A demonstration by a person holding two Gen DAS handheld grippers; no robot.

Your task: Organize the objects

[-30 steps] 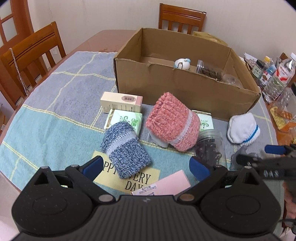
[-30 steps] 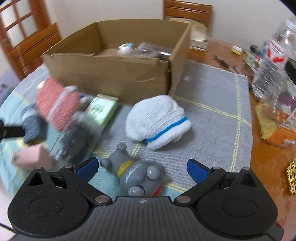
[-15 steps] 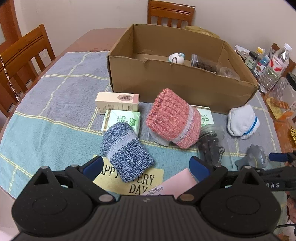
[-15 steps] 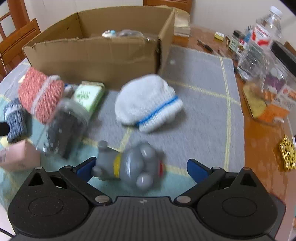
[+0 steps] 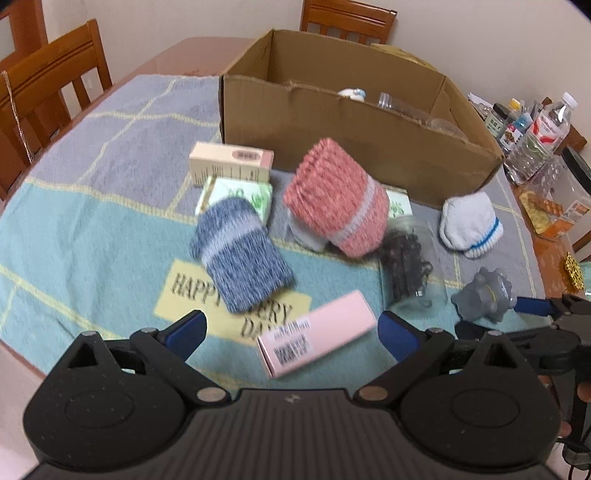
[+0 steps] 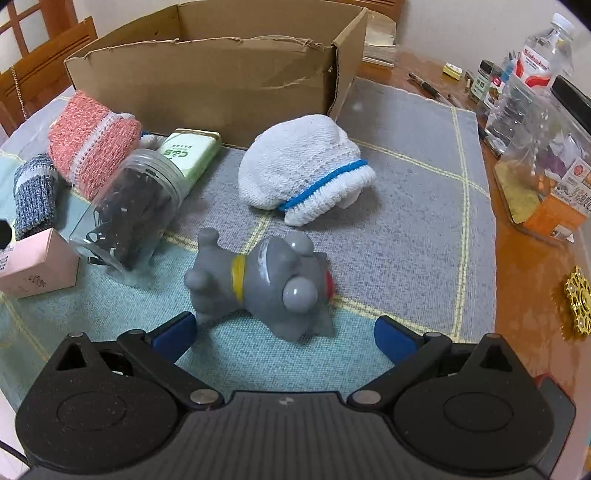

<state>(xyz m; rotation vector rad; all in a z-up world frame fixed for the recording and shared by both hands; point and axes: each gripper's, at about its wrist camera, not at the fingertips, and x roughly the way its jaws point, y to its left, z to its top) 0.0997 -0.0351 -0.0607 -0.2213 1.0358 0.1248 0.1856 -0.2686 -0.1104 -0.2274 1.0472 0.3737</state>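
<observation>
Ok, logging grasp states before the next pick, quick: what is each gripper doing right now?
Left gripper: open, empty, over the pink box.
Right gripper: open, empty, fingers either side of the grey toy.

A: What furnishes the room?
B: Brown wooden slat-back chairs [image 5: 55, 85] round a reddish-brown wooden desk [image 6: 524, 266], under a blue-grey checked woven cloth [image 5: 92, 177].
A: And behind?
B: A plain cream wall [image 5: 177, 18].
</observation>
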